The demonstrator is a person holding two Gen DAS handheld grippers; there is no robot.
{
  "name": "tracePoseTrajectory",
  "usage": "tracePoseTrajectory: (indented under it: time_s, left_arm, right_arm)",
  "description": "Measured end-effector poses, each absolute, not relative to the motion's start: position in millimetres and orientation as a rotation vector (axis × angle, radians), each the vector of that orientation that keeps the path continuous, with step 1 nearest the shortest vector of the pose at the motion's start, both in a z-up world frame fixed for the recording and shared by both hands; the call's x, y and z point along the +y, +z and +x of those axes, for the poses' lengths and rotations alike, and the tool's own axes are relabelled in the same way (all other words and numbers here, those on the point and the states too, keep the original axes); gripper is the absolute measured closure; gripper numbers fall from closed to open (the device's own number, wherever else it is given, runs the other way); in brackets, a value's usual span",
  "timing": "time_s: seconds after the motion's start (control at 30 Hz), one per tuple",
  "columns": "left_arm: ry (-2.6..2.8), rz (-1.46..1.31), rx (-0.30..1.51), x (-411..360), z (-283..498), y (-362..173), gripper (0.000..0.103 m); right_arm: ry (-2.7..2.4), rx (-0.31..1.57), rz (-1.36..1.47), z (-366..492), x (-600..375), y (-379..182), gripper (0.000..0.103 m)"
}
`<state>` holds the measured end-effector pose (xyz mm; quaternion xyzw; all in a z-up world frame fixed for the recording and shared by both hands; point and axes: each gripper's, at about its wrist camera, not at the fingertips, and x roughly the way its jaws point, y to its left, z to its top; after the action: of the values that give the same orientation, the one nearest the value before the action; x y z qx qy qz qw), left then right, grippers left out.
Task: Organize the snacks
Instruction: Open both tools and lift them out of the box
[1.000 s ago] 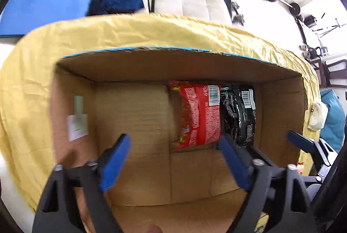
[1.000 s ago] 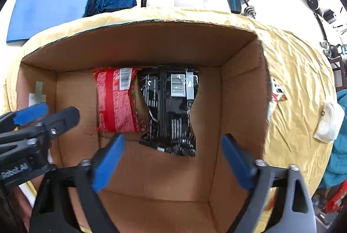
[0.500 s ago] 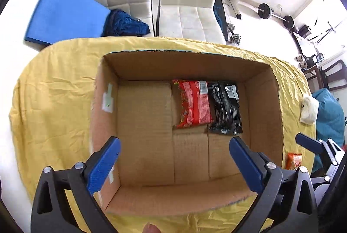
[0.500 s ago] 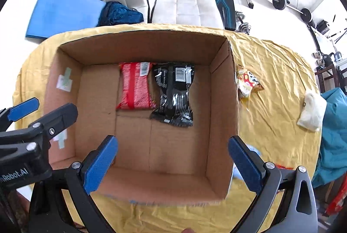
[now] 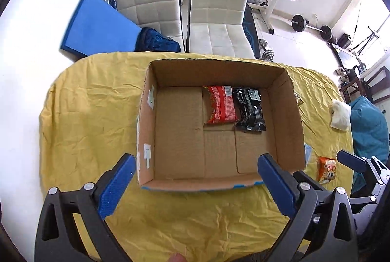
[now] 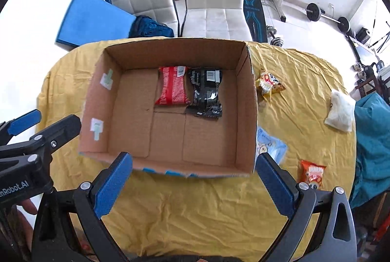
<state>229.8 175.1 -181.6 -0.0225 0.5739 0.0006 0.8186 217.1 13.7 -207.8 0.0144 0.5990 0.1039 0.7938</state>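
An open cardboard box (image 5: 290, 101) (image 6: 246, 91) stands on the yellow tablecloth. A red snack packet (image 5: 220, 103) (image 6: 173, 85) and a black snack packet (image 5: 249, 109) (image 6: 206, 91) lie side by side on its floor at the far side. Loose on the cloth to the box's right are a yellow packet (image 6: 269, 84), a pale blue packet (image 6: 271, 146) and an orange packet (image 5: 327, 169) (image 6: 312, 173). My left gripper (image 5: 195, 185) and my right gripper (image 6: 195, 185) both hover open and empty above the box's near edge.
A white cloth pouch (image 6: 341, 109) lies at the table's right edge beside a teal bag (image 6: 373, 140). Two white chairs (image 5: 214, 18), a blue mat (image 5: 97, 25) and weight equipment stand behind the table. The left tool (image 6: 36, 140) shows at the right view's left side.
Both grippers have pulled up and back out of the box, from just above the two packets to above its near edge. The packets stay in place.
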Motion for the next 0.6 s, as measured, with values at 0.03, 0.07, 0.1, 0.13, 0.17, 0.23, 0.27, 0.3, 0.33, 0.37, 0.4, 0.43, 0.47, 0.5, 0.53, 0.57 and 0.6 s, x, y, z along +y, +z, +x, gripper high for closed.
tracePoseTrajectory:
  time_s: [0.03, 0.07, 0.1, 0.13, 0.17, 0.23, 0.27, 0.3, 0.33, 0.37, 0.4, 0.43, 0.47, 0.5, 0.53, 0.57, 0.6]
  left_arm:
    - [0.003, -0.043, 1.220, 174.2, 225.8, -178.5, 0.000]
    - [0.004, -0.043, 1.219, 173.8, 221.4, -175.2, 0.000]
    - [-0.005, -0.048, 1.219, 172.2, 216.1, -171.6, 0.000]
    - [-0.008, -0.048, 1.216, 171.2, 212.5, -169.2, 0.000]
    - [-0.006, -0.047, 1.211, 170.5, 209.2, -166.3, 0.000]
    - [-0.005, -0.053, 1.197, 169.7, 203.1, -160.2, 0.000]
    - [-0.003, -0.057, 1.194, 169.6, 201.4, -158.2, 0.000]
    - [-0.001, -0.062, 1.190, 169.4, 200.2, -156.3, 0.000]
    - [0.000, -0.072, 1.183, 169.0, 199.2, -154.0, 0.000]
    - [0.000, -0.077, 1.177, 167.4, 198.6, -152.0, 0.000]
    - [-0.002, -0.078, 1.174, 165.5, 197.8, -150.8, 0.000]
    - [-0.006, -0.084, 1.172, 162.0, 197.5, -149.3, 0.000]
    - [-0.010, -0.086, 1.172, 157.9, 197.2, -148.2, 0.000]
    - [-0.018, -0.083, 1.171, 152.4, 197.5, -147.9, 0.000]
    - [-0.026, -0.074, 1.169, 144.0, 197.9, -147.7, 0.000]
    - [-0.031, -0.063, 1.170, 136.3, 198.1, -148.3, 0.000]
    - [-0.047, -0.046, 1.169, 123.2, 199.0, -149.6, 0.000]
  right_arm:
    - [0.226, 1.285, 0.039, 212.9, 12.2, -204.2, 0.000]
    - [0.230, 1.280, 0.046, 208.4, 10.3, -200.1, 0.000]
    - [0.234, 1.276, 0.053, 205.2, 9.5, -197.1, 0.000]
    - [0.237, 1.270, 0.057, 201.7, 8.2, -193.4, 0.000]
    - [0.240, 1.266, 0.056, 199.7, 8.0, -191.2, 0.000]
    - [0.247, 1.259, 0.067, 195.4, 5.7, -186.7, 0.000]
    - [0.252, 1.256, 0.073, 194.2, 4.2, -184.7, 0.000]
    - [0.253, 1.253, 0.076, 193.2, 2.1, -182.9, 0.000]
    - [0.252, 1.251, 0.081, 192.3, -0.8, -181.6, 0.000]
    - [0.250, 1.249, 0.090, 191.0, -6.5, -180.2, 0.000]
    - [0.244, 1.249, 0.099, 190.0, -13.2, -179.6, 0.000]
    - [0.236, 1.253, 0.109, 190.3, -20.6, -179.6, 0.000]
    - [0.220, 1.262, 0.124, 189.9, -31.9, -181.4, 0.000]
    - [0.197, 1.276, 0.143, 189.4, -47.5, -184.9, 0.000]
    - [0.172, 1.288, 0.155, 188.9, -62.7, -188.7, 0.000]
    - [0.132, 1.299, 0.164, 188.0, -81.7, -194.2, 0.000]
    - [0.077, 1.317, 0.165, 187.2, -104.0, -203.0, 0.000]
